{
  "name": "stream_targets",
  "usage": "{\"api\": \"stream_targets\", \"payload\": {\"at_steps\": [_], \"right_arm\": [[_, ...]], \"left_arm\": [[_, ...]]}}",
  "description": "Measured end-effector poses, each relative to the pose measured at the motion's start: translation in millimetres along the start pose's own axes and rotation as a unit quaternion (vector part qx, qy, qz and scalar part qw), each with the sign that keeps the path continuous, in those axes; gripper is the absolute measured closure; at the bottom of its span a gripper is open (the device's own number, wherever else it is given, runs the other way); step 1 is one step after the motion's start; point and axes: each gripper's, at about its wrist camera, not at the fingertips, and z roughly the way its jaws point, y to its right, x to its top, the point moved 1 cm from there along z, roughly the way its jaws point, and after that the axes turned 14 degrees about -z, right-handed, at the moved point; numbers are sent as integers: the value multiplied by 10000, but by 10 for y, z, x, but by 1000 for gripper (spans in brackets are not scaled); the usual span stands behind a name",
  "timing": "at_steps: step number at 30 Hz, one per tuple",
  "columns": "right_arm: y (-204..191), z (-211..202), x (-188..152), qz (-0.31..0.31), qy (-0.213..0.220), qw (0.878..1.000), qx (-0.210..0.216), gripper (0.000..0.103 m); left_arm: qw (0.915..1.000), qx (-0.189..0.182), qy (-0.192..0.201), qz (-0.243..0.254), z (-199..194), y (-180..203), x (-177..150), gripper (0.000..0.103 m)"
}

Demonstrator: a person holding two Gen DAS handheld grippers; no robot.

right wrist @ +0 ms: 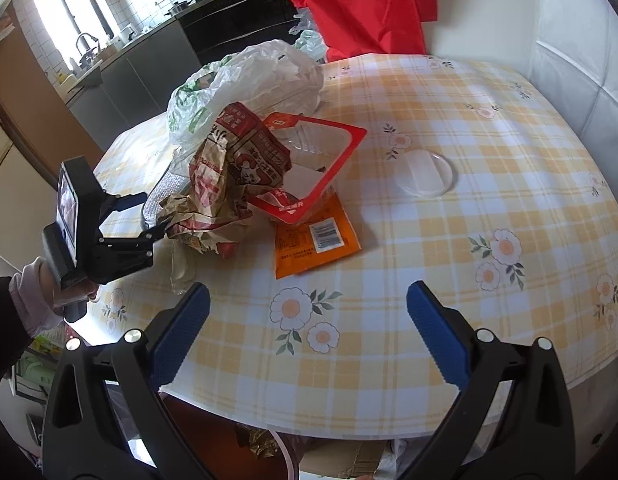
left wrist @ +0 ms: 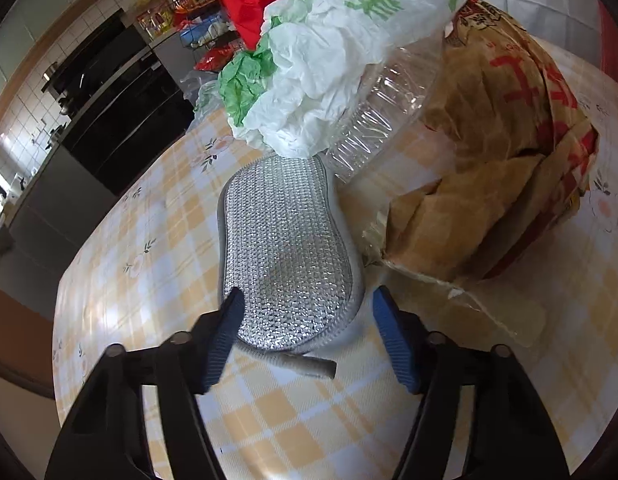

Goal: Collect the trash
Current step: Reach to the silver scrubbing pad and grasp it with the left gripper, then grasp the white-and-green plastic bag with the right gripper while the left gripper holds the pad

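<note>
A silver mesh scrubbing sponge [left wrist: 285,240] lies on the checked tablecloth between the fingers of my left gripper [left wrist: 307,300]. Its jaws are open: the left pad is at the sponge's edge and the right pad stands just clear of it. Behind the sponge sit a crumpled brown paper bag [left wrist: 509,168], a white and green plastic bag [left wrist: 329,60] and a clear plastic container [left wrist: 381,120]. In the right wrist view, my right gripper [right wrist: 309,292] hovers open over bare cloth, with the paper bag [right wrist: 225,184], a red-rimmed tray [right wrist: 321,160] and an orange packet [right wrist: 313,240] ahead. The left gripper [right wrist: 149,216] reaches in from the left.
A clear round lid [right wrist: 427,174] lies to the right of the pile. Red cloth [right wrist: 357,4] hangs behind the table [right wrist: 509,240]. A person's hand [right wrist: 41,296] holds the left gripper. Dark kitchen units [left wrist: 121,100] stand beyond the table; its front edge is close below my right gripper.
</note>
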Motion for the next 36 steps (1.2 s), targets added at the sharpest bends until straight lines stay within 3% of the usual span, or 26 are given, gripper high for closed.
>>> {"api": "stream_targets", "payload": {"at_steps": [1,6,9,11,15,17,20,23,28,29,31,32,34,36], "right_arm": [[-24,13,17,-35,-2,10000,11,6],[-151,70,219,-261,135,9995,129,6],[-206,61,436,-373,309,9985,244,6],[-284,41,626,-583,457,9970,218,6],[-480,103,1041,-1250,688,9896,-175,6],[-635,226,1272,-1802,679,9804,-408,6],[-907,520,1527,-2655,348,9606,-747,6],[-1100,771,1685,-3107,120,9455,-963,6],[-1211,1128,1799,-3285,-401,9345,-1316,8],[-1199,1175,1808,-3254,-483,9349,-1331,11],[-1170,1213,1819,-3124,-603,9410,-1154,41],[-1126,1196,1823,-2988,-636,9466,-1032,45],[-1089,1080,1861,-2802,-466,9548,-871,69],[-1078,962,1887,-2715,-268,9580,-881,71]], "left_arm": [[10000,68,2,42,18,-8,-1,61],[9985,275,315,339,-108,42,-94,80],[9977,123,598,-279,-364,-150,-113,88],[9928,-101,756,-925,-565,-358,-140,89],[9699,-562,765,-2243,-804,-786,-285,89],[9508,-749,745,-2913,-925,-958,-422,89],[9257,-936,764,-3584,-1014,-1129,-527,89],[9088,-1021,873,-3950,-1199,-1182,-659,90],[9009,-1127,1146,-4031,-1548,-1215,-791,90],[8992,-1153,1182,-4052,-1603,-1228,-817,90],[8951,-1177,1225,-4122,-1716,-1272,-903,90],[8930,-1179,1233,-4164,-1757,-1289,-930,90],[8887,-1181,1261,-4247,-1832,-1326,-986,90],[8858,-1172,1291,-4300,-1882,-1344,-1027,90]]}}
